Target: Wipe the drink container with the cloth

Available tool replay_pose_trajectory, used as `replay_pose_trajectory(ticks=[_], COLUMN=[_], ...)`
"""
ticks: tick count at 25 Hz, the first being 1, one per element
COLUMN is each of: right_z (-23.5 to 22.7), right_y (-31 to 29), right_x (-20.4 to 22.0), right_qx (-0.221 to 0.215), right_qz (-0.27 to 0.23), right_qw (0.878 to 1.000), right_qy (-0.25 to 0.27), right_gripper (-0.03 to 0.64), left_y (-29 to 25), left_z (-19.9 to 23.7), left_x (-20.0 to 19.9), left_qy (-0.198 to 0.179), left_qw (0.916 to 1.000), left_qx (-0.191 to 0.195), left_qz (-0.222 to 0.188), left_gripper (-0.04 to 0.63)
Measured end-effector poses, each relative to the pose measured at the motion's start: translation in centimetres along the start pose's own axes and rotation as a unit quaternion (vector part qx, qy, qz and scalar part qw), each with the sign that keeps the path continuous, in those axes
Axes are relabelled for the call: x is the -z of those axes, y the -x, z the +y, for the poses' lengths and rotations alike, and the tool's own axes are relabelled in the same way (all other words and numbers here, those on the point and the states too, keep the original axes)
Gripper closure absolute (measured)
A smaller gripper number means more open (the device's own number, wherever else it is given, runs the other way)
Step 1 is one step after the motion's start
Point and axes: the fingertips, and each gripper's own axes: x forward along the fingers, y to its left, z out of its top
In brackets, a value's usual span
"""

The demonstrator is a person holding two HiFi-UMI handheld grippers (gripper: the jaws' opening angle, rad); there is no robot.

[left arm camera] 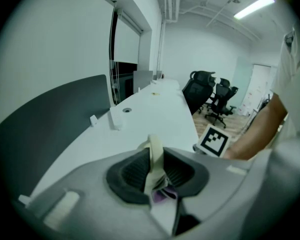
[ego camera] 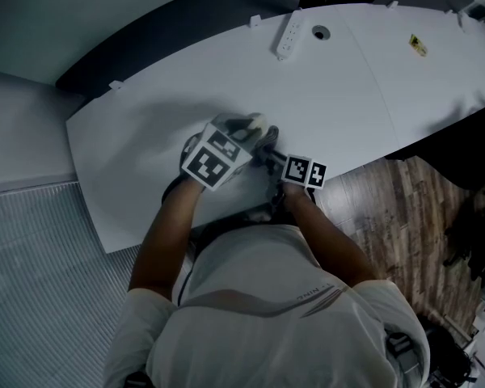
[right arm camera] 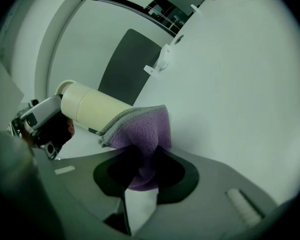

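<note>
left claw (left arm camera: 155,170): its jaws are clamping on the drink container (right arm camera: 92,109), which is showing as a narrow cream strip squeezed between the ribbed pads.
drink container: a cream cylinder, lying tilted. One end is sitting in the left claw's jaws and the body is reaching out ahead of them toward the right claw.
right claw (right arm camera: 140,166): its jaws are pinching the purple cloth (right arm camera: 142,131), with a bunched fold filling the gap between the pads.
cloth: it is spilling forward out of the right claw's jaws, and its grey-edged front is draping over the container's nearer end and touching it.
container from the right claw: it is sitting just ahead of the jaw tips and running off up and to the left in the right gripper view.
both claws: in the head view they are meeting tip to tip over the near edge of the white table (ego camera: 347,95).
power strip (ego camera: 289,35): it is lying well beyond both claws, by the table's far edge.
</note>
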Motion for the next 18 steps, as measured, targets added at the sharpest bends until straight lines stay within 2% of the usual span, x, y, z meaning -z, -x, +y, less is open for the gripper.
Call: replay_pose_trajectory(ticks=[4, 9, 14, 18], right_z=[1.0, 3.2, 6.1, 8.5], right_y=[2.3, 7.0, 9.9, 9.6], right_x=[-0.8, -5.4, -11.6, -15.0], right_qx=[-0.018, -0.055, -0.121, -0.194], right_qz=[-0.017, -0.092, -0.159, -0.181], right_qw=[1.0, 0.994, 0.978, 0.96], right_qy=[-0.005, -0.023, -0.063, -0.09], right_gripper=[0.519, 0.52, 0.52, 0.52], left_y=[0.0, 0.1, 0.1, 0.1], left_z=[-0.1, -0.2, -0.2, -0.2], left_x=[0.2, 0.2, 0.1, 0.1], left_qy=[-0.002, 0.0, -0.002, -0.001], left_qw=[1.0, 1.0, 1.0, 1.0], left_qx=[-0.001, -0.001, -0.003, -0.004], left_qz=[0.0, -0.001, 0.001, 0.003], left_gripper=[0.514, 0.514, 0.514, 0.514])
